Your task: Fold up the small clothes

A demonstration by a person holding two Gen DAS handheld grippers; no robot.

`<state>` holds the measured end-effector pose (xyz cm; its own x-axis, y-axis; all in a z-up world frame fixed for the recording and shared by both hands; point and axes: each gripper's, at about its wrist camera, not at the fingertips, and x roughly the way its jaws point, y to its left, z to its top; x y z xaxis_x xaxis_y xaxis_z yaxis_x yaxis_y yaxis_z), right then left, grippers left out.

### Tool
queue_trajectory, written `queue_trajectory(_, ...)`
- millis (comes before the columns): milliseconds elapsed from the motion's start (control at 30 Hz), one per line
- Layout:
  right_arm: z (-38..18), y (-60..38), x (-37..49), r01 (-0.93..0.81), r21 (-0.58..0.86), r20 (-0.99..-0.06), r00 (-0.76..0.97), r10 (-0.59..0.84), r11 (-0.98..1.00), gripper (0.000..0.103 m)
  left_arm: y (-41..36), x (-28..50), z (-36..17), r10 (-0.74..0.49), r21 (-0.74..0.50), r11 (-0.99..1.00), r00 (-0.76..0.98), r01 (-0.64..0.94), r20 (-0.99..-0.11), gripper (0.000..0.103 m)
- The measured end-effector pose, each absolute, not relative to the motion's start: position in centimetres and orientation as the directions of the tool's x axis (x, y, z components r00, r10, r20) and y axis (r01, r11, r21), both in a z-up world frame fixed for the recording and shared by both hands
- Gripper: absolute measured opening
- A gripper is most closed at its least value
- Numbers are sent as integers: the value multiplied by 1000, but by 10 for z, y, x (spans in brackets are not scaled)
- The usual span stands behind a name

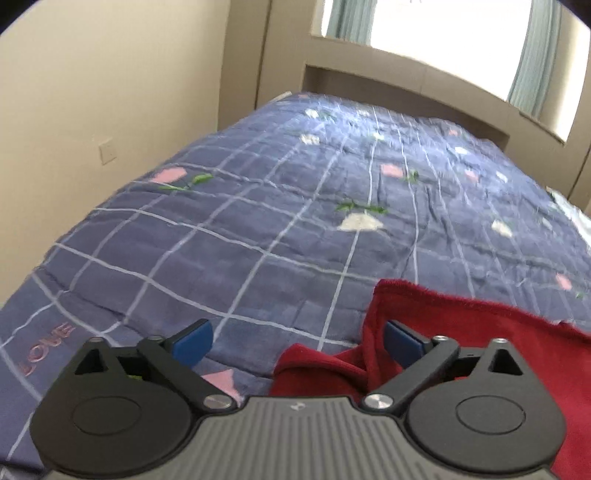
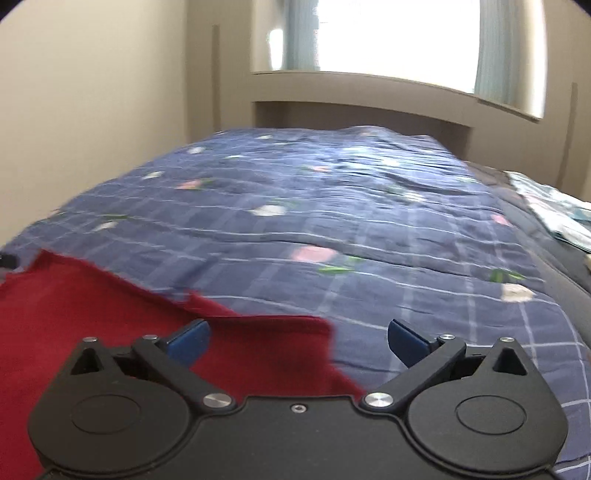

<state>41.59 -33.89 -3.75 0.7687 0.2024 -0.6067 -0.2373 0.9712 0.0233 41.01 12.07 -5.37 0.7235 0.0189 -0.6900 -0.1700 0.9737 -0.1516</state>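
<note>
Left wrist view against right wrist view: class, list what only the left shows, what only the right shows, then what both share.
Only the left wrist view: pink LOVE lettering on the quilt, a wall socket plate, and the left gripper with jaws wide open.

Only the right wrist view: pale patterned fabric at the bed's right edge, and the right gripper, also wide open.

Both: the red garment lying on the blue checked quilt, the headboard, and the bright window.

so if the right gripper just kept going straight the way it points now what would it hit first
Most likely the red garment: its corner lies between the open fingers of the right gripper, just ahead and below. If the line runs slightly higher, it would meet the blue checked quilt instead; depth is unclear.
</note>
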Motion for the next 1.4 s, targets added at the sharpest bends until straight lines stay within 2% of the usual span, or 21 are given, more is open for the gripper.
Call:
queue_trajectory(233, -15, -266, 394, -374, -53, -586, 763, 274, 926, 102, 116, 349, -25, 42, -188, 957, 753, -219, -657, 103)
queue_trajectory(400, -24, -218, 401, -347, -67, -583, 774, 245, 936, 102, 110, 293, -24, 82, -186, 952, 791, -242, -606, 103)
queue_trajectory(533, -42, -191, 406, -337, -163, -586, 789, 183, 927, 102, 110, 259, -39, 103, -224, 935, 814, -276, -572, 103)
queue_trajectory(700, -75, -172, 408, -373, -255, -652, 748, 126, 892, 102, 109, 249, -64, 105, -233, 924, 788, -302, -607, 103)
queue_trajectory(800, -78, -170, 409, -371, -263, -655, 747, 118, 891, 102, 110, 247, -76, 105, -243, 921, 794, -305, -599, 103)
queue_trajectory(967, -81, -172, 408, -361, -260, -647, 754, 116, 896, 102, 103, 246, -83, 135, -202, 933, 809, -299, -573, 103)
queue_trajectory(1200, -69, -161, 386, -323, -374, -595, 803, 42, 870, 102, 103, 246, -84, 128, -214, 931, 813, -296, -569, 103)
queue_trajectory(1400, -56, -165, 326, -347, -325, -580, 808, 104, 880, 102, 104, 245, -86, 122, -225, 929, 816, -295, -565, 103)
